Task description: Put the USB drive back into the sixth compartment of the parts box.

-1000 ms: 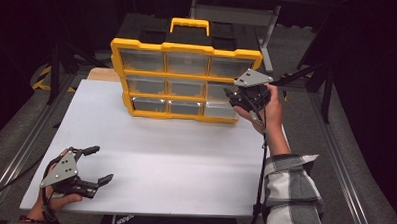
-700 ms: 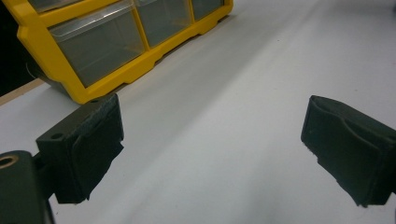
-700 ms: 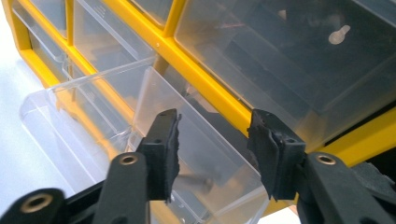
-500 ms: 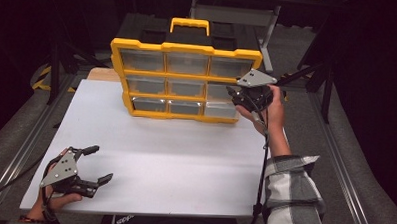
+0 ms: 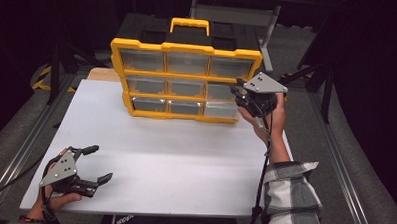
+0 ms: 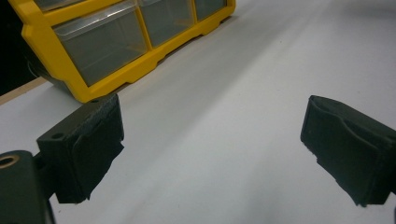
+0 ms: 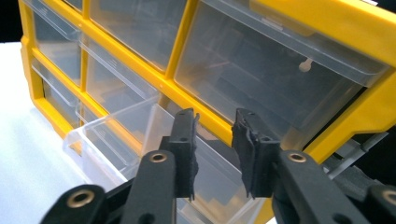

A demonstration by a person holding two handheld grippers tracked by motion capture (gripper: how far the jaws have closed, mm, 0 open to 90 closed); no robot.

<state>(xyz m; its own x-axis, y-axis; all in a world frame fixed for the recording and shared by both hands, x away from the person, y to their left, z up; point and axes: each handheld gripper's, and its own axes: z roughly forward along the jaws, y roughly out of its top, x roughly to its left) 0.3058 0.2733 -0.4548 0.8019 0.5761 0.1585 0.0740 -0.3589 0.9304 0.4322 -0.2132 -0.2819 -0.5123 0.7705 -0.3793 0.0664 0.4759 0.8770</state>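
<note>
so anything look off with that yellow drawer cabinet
One clear drawer on the yellow cabinet sticks out at an angle while the others sit flush, right where the right gripper reaches in, jaws just closing. I cannot tell if they grip it. Nothing looks spilled or broken.

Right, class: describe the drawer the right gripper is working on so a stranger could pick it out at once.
Start at the yellow organizer standing on the white table. Go to its right-hand column and take the middle drawer, by the right gripper. Unlike its closed neighbours, this clear drawer is pulled partly out.
</note>
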